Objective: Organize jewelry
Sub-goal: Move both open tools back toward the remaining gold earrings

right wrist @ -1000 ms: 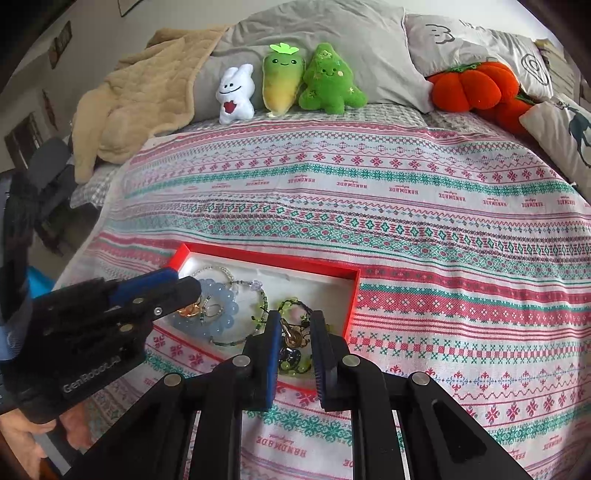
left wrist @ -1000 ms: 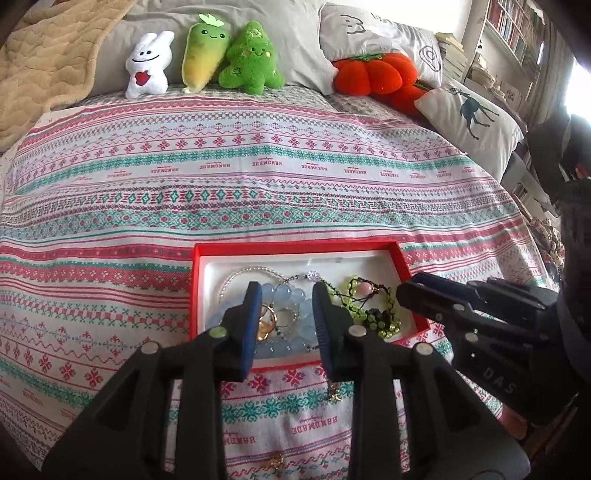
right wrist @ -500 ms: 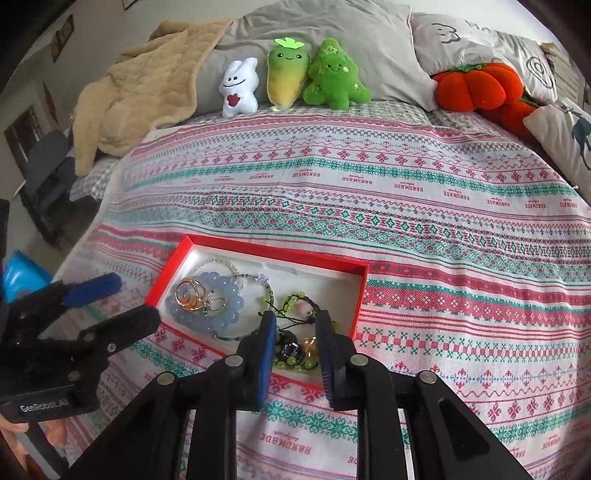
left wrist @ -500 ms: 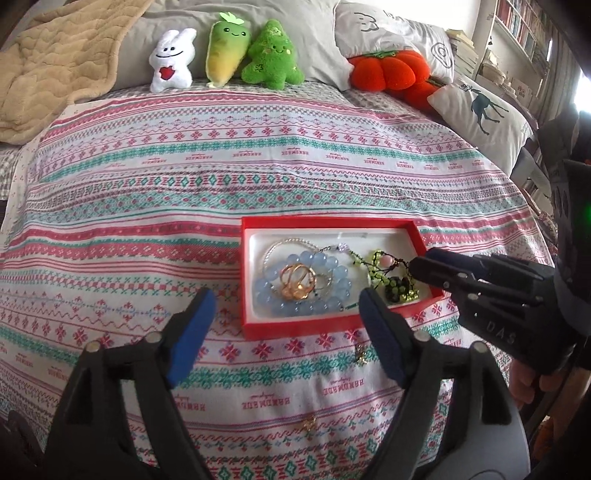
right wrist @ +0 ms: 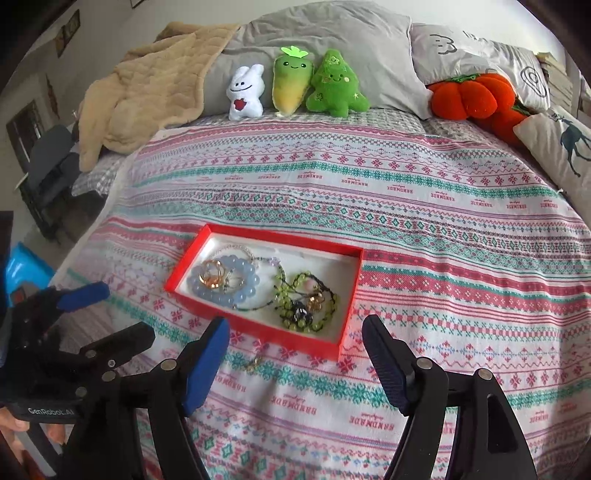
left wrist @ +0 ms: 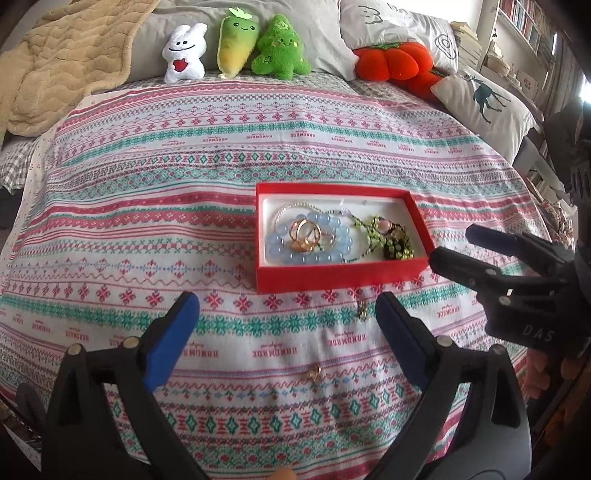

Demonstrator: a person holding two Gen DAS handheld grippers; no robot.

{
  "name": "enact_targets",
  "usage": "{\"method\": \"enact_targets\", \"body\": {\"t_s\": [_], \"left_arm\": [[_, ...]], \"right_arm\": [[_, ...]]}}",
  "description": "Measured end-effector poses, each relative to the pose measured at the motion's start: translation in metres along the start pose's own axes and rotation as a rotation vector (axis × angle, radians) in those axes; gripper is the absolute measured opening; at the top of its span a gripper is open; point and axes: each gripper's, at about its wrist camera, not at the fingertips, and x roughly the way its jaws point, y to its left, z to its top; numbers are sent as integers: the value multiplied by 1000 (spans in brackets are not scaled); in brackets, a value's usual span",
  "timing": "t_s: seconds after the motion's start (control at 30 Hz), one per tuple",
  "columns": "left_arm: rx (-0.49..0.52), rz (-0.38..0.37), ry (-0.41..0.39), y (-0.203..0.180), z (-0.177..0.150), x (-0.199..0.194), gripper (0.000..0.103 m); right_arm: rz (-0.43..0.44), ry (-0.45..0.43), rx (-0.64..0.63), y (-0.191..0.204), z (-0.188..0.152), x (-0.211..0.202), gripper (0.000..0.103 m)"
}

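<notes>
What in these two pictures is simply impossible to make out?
- Small gold piece on the bedspread in front of the red box: too small in both views to identify.
- Second tiny gold item nearer the left tool: too small; missing from the right view.
- Tangled green bead strand: piece count unclear.
- Bookshelf: cut off by the left view's edge, blurred.

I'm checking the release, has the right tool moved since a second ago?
Yes. The right tool has pulled back toward the person and opened: its tips, earlier over the green bead strand, now sit short of the red box front wall.
</notes>
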Motion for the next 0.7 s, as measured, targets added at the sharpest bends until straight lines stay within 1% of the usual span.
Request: {"method": "enact_targets", "body": {"t_s": [0.1,0.23,0.47,0.63,0.7], "left_arm": [[9,16,25,-1,-9,-1,96],[5,8,61,-1,-19,-1,96],[24,-10,110,-5,-40,-1,96],[85,-3,122,-9,-61,0,96],[115,-14,122,-10,-68,1,96]], "right_arm": [[-3,17,0,0,-7,-6,78],[2,24,0,2,-17,-15,82],[-18,60,-6,6,-36,-21,82],[-37,92,-31,9,-56,-18,82],[-50,108,-54,12,-64,-15,82]]}}
